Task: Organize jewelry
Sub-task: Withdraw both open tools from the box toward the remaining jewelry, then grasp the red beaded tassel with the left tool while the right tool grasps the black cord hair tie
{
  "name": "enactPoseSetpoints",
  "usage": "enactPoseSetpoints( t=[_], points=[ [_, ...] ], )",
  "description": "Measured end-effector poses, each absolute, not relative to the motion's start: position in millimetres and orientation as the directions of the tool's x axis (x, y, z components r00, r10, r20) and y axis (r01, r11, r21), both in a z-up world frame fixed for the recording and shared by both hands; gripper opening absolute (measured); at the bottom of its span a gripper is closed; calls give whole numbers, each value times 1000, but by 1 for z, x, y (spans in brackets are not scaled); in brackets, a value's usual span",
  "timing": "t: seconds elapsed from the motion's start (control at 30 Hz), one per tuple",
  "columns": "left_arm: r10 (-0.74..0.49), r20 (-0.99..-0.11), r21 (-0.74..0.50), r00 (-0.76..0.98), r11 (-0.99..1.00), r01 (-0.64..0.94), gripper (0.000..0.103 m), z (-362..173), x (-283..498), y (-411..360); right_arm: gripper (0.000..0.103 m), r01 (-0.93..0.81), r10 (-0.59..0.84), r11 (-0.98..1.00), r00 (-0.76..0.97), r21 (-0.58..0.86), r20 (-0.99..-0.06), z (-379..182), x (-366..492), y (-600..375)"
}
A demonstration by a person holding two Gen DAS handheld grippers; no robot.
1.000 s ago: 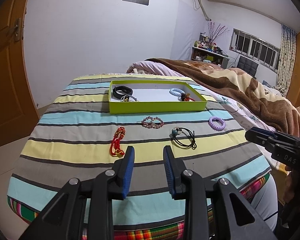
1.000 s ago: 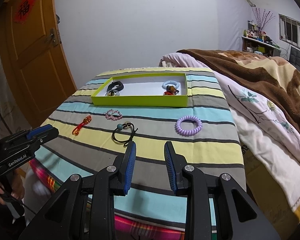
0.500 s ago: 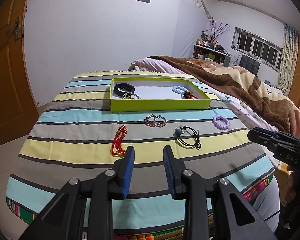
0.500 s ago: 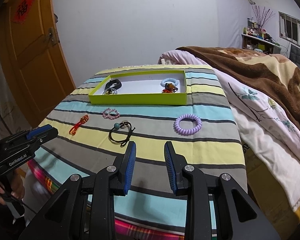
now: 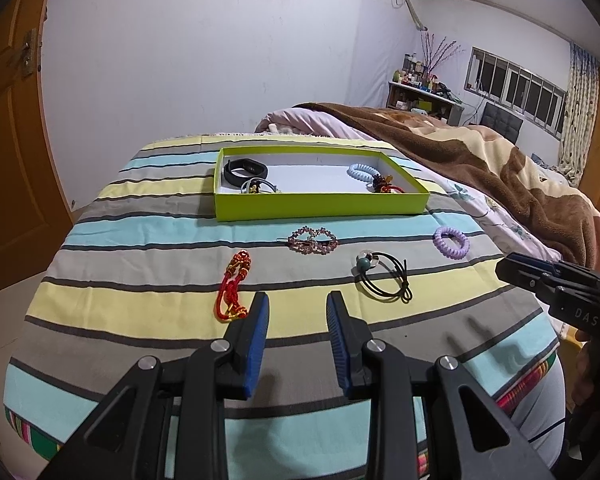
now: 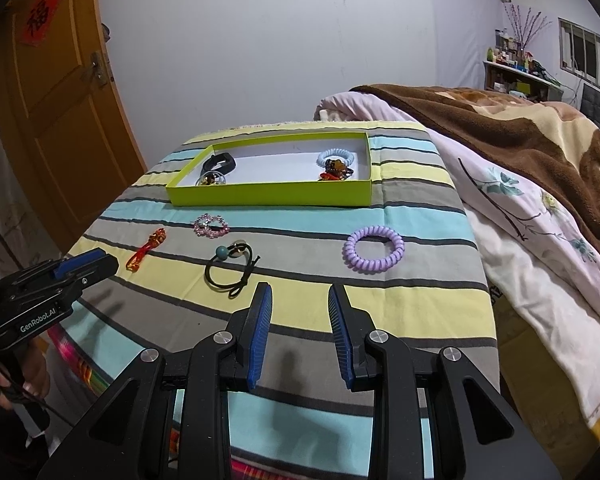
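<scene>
A lime green box (image 5: 320,205) (image 6: 272,195) sits at the far side of the striped table and holds a black band (image 5: 244,170), a light blue coil tie (image 5: 362,171) and small pieces. On the cloth in front lie a red knotted cord (image 5: 233,286) (image 6: 146,249), a pink beaded clip (image 5: 313,237) (image 6: 211,225), a black elastic with a teal bead (image 5: 384,274) (image 6: 230,268) and a purple coil tie (image 5: 451,242) (image 6: 374,253). My left gripper (image 5: 296,308) is open and empty near the red cord. My right gripper (image 6: 300,300) is open and empty, between the black elastic and the purple tie.
The striped cloth (image 5: 140,304) covers the table to its near edge. A bed with a brown blanket (image 5: 480,160) (image 6: 520,140) adjoins the right side. An orange door (image 6: 52,92) stands at the left. A cluttered shelf (image 5: 424,92) is at the back wall.
Both grippers have drawn a little closer to the table and its loose pieces. Both stay open and empty. Nothing on the table has moved.
</scene>
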State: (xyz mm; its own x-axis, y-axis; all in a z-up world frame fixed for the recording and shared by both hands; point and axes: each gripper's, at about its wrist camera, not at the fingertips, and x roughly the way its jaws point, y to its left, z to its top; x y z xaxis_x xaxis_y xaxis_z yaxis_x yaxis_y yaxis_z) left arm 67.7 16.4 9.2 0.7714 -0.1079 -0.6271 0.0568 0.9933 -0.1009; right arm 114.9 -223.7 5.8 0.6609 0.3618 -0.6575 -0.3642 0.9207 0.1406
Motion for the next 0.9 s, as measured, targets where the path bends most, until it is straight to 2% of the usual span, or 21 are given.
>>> enactPoseSetpoints(
  t=[0.63,0.9],
  points=[
    [-38,-680,-75,732,997,-19,31,-13,111,47,30,-430,412,888,582,166,-701,-17,158,-176],
    [-36,-722,-69,691,997,-21,31,-26,129,48,30,-437,403,883,522,170,-752,-36,182,-153]
  ],
)
